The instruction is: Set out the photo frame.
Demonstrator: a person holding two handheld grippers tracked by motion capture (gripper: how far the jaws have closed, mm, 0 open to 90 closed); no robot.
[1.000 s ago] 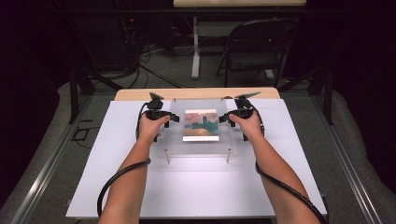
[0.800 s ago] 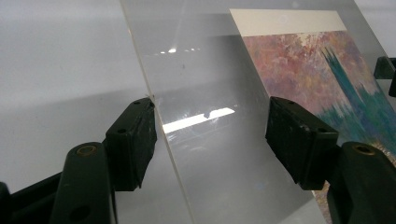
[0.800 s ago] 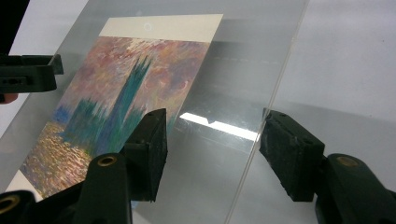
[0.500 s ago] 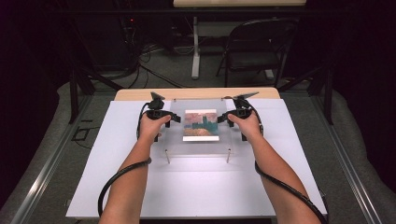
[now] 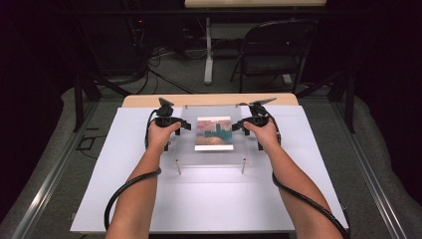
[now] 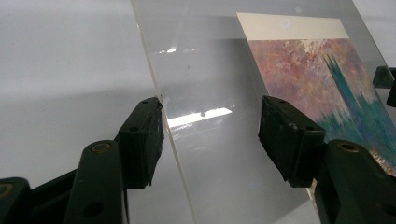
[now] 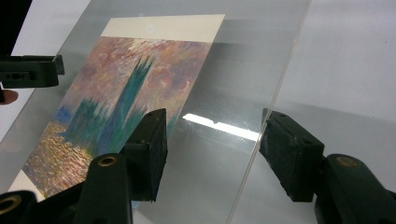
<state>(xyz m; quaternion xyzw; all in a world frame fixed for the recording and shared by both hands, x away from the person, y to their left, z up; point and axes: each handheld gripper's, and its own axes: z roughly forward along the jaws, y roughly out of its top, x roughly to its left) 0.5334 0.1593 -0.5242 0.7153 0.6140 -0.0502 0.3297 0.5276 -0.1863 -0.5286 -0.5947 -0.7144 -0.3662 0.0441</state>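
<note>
A clear acrylic sheet (image 5: 214,135) sits raised on small posts over the white table (image 5: 124,199), with a painted print (image 5: 214,133) under its middle. The left gripper (image 6: 210,133) straddles the sheet's left edge and its jaws have just been closing, pads not yet pressing; the right gripper (image 7: 212,149) straddles the right edge with its jaws wide. The approach looks finished, while clamping both edges and lifting the sheet remain

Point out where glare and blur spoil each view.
Left gripper view: a bright glare streak lies on the clear panel and the near claw looks soft. Right gripper view: similar streak. High view: evenly lit table, dark surroundings.
</note>
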